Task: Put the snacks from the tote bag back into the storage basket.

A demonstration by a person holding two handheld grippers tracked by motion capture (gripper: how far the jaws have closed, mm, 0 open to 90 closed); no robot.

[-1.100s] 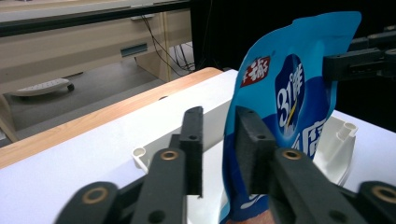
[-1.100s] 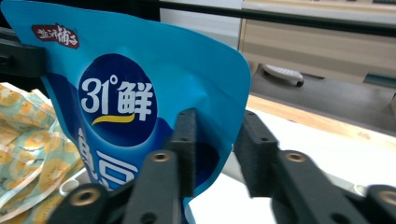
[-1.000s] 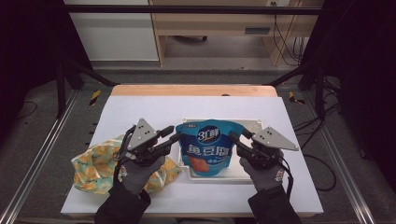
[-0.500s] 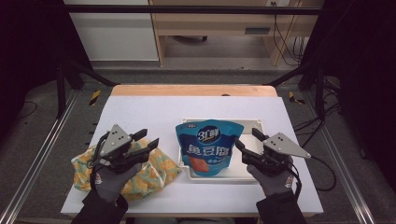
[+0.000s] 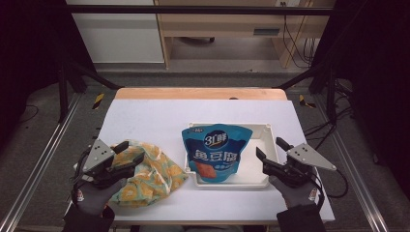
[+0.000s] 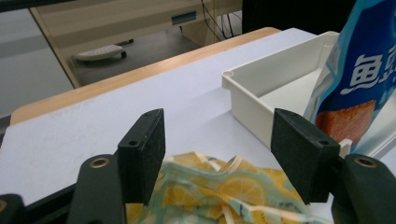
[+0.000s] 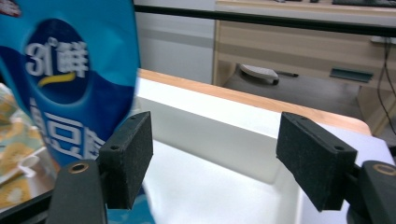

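The blue bag point(image 5: 216, 152) hides part of the white tray point(image 5: 270, 133). The small writing on it is perhaps too blurry to read.

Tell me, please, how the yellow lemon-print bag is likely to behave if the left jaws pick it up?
The lemon-print bag lies crumpled and folded, so it probably sags floppily rather than holding shape. It looks thin and flat, so likely light. Its loose folds may slip or unfold from a shallow pinch.

blue pouch point(image 5: 216, 152): glossy plastic film | lemon-print bag point(image 5: 145, 173): thin crinkled plastic | tray point(image 5: 267, 132): smooth matt white plastic | table point(image 5: 159, 121): matt white, wood edge | pads point(image 6: 142, 151): rough black foam
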